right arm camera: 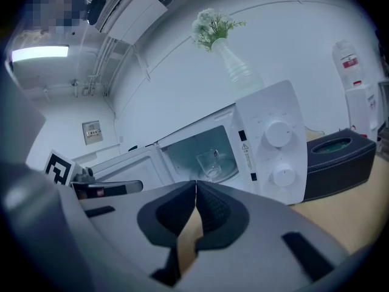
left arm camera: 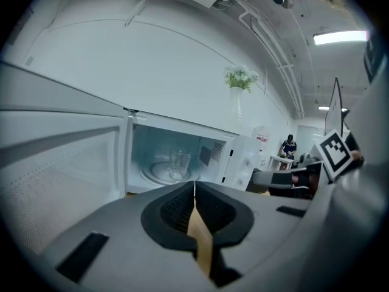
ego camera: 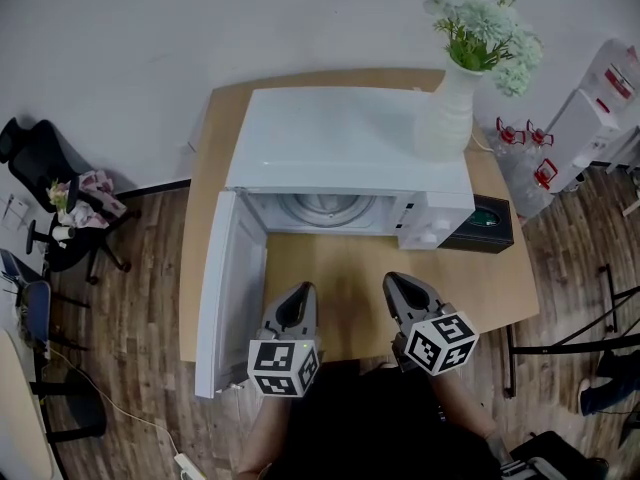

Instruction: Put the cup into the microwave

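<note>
A white microwave (ego camera: 345,138) stands on the wooden table (ego camera: 500,288), its door (ego camera: 230,288) swung wide open to the left. A clear glass cup (left arm camera: 179,162) sits upright on the turntable inside, also seen in the right gripper view as the cup (right arm camera: 209,162). In the head view the cavity roof hides the cup. My left gripper (ego camera: 300,290) hovers in front of the opening beside the door, jaws shut with nothing between them (left arm camera: 194,184). My right gripper (ego camera: 398,280) hangs level with it toward the control panel, its jaws also shut and empty (right arm camera: 196,182).
A white vase of flowers (ego camera: 450,108) stands on the microwave's right top. A black box (ego camera: 485,223) sits against its right side. An office chair (ego camera: 50,198) is on the floor at left, and white water dispensers (ego camera: 590,108) at right.
</note>
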`<action>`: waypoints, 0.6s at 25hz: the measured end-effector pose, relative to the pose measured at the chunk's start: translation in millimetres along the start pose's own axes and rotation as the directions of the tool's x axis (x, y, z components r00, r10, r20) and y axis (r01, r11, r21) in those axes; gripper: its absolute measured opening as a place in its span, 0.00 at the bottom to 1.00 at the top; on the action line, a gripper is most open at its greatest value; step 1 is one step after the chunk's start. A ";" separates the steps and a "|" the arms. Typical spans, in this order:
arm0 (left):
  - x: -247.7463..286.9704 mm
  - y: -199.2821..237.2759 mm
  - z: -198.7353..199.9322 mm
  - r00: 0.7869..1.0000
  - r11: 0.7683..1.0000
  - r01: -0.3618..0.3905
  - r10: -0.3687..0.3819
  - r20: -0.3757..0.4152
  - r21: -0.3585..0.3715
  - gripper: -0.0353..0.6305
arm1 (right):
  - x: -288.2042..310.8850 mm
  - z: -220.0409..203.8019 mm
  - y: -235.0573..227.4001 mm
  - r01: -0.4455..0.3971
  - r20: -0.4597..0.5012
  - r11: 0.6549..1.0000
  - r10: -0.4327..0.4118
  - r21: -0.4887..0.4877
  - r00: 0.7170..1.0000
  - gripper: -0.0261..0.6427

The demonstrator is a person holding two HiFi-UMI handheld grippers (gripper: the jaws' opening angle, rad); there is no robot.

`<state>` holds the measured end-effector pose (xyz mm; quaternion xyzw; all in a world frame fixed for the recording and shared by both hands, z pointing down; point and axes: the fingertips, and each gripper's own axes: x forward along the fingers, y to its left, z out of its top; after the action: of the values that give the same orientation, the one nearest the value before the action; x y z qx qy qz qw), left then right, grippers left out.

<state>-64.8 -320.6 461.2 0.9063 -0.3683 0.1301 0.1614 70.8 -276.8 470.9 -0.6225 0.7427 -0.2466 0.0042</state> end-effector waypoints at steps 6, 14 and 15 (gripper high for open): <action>-7.3 0.4 3.1 1.000 1.000 0.018 -0.018 0.002 0.022 0.06 | -8.7 6.9 -6.3 -0.015 0.057 0.999 0.017 -0.037 0.998 0.03; -7.7 -1.2 -15.0 0.997 0.998 0.057 -0.055 -0.049 0.027 0.06 | -18.7 0.0 -14.1 0.017 0.043 0.997 -0.014 -0.075 0.999 0.03; -7.8 -1.2 -16.7 0.997 0.998 0.059 -0.058 -0.053 0.021 0.06 | -18.9 -1.5 -12.6 0.015 0.035 0.996 -0.012 -0.086 0.999 0.03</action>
<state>-71.3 -308.4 473.5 0.9149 -0.3356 0.1530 0.1642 86.3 -260.1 471.2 -0.6312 0.7483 -0.2036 -0.0113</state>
